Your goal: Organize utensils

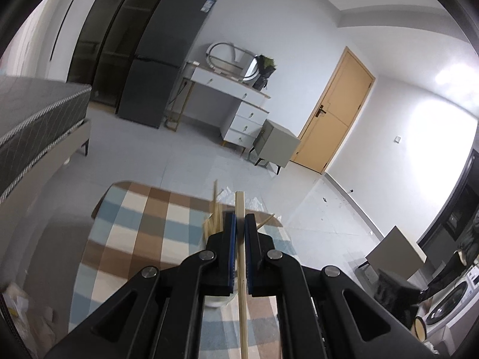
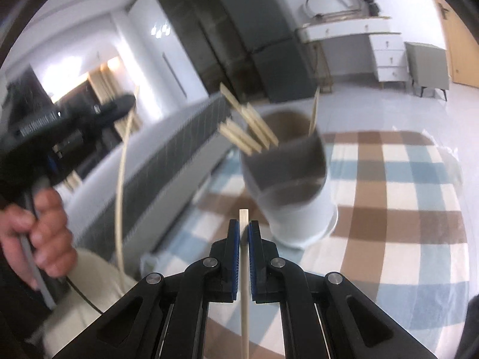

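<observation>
Several wooden chopsticks already stand in the white holder cup on the checked worktop, so I'd judge the sorting partly done. Each claw is clamped on one more chopstick: the right claw pinches a stick just short of the cup, and the left claw grips another close above it. Both sticks are left to drop in.

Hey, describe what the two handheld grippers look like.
Both the left gripper and the right gripper have matte black linkage arms with silver round pivot bolts and black fingers lined with blue ribbed pads. The left one has white lettering on its black body.
</observation>
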A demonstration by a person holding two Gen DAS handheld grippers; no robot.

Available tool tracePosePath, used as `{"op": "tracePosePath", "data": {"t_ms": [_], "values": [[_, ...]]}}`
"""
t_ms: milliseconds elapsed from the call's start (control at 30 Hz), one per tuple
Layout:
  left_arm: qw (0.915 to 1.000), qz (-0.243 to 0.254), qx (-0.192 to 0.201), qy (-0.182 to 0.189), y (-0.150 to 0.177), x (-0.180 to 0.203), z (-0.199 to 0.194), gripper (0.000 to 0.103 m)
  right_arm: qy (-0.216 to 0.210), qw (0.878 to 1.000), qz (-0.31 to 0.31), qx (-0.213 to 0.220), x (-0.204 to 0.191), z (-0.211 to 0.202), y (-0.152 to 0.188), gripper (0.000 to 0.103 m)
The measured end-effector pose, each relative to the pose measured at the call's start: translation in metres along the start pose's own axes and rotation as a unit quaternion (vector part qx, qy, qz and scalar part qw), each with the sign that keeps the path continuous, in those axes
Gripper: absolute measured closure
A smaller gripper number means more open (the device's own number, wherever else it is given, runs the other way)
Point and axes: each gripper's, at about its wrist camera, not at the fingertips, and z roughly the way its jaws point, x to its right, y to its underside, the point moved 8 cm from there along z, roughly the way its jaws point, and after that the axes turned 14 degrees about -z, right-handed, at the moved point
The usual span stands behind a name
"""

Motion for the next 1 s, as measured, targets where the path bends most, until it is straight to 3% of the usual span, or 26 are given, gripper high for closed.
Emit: {"op": "tracePosePath", "data": {"t_ms": [200,333,567,767,1000], "values": [[0.9988,0.027,0.041,0.0,-0.03,0.026,0.015,0.102,0.024,0.995,0.012,0.092,0.009,-0.016,-0.064,0.098],[0.9954,0.045,0.083,-0.016,-0.054,0.033,0.033,0.102,0.06,0.986,0.018,0.157,0.03,-0.031,-0.117,0.098],[0.9852,0.069,0.152,-0.04,-0.092,0.023,0.074,0.102,0.103,0.971,0.023,0.214,0.062,-0.008,-0.182,0.098],[0.9789,0.064,0.187,-0.053,-0.092,0.007,0.092,0.102,0.134,0.961,0.026,0.241,0.078,0.029,-0.207,0.098],[0.968,0.124,0.204,-0.076,-0.072,0.011,0.108,0.102,0.153,0.953,0.042,0.259,0.09,0.05,-0.2,0.098]]}}
